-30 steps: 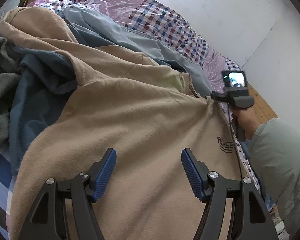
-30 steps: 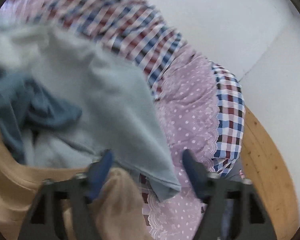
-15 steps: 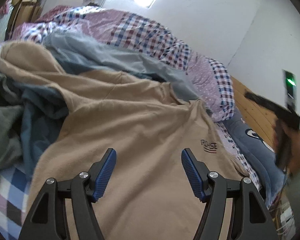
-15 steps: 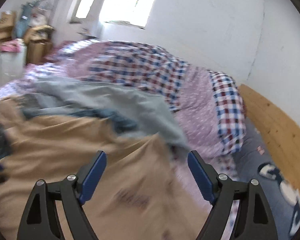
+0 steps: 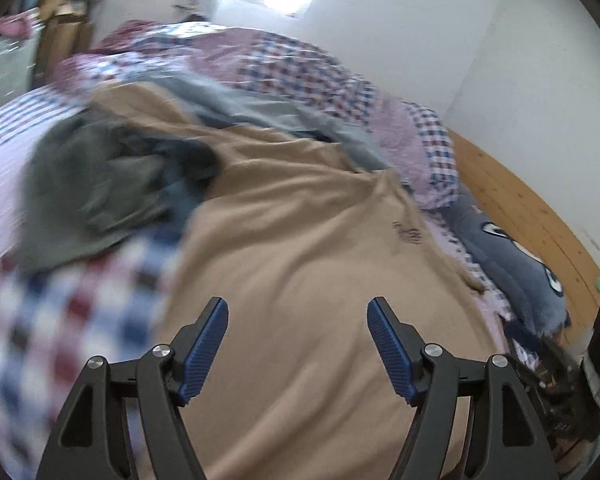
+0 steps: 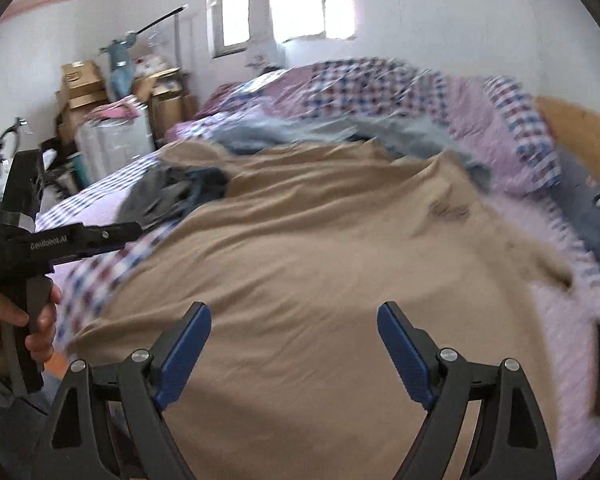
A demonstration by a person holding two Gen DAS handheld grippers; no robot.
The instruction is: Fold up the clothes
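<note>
Bright window [image 6: 284,0] in white wall [image 6: 440,12]; cardboard boxes [image 6: 80,84] beside checked bed [image 6: 380,76].

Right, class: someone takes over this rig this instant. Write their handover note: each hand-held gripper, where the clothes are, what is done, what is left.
Left hand-held gripper: open, empty, above the tan sweatshirt.
Right hand-held gripper: open, empty, above the same sweatshirt.
The sweatshirt lies spread on the bed, printed logo facing up, still wrinkled.
A dark grey garment and a grey-blue garment lie in a heap behind it.
Done: sweatshirt laid out. No fold visible yet.
Left: smooth and fold it, then the other garments.
</note>
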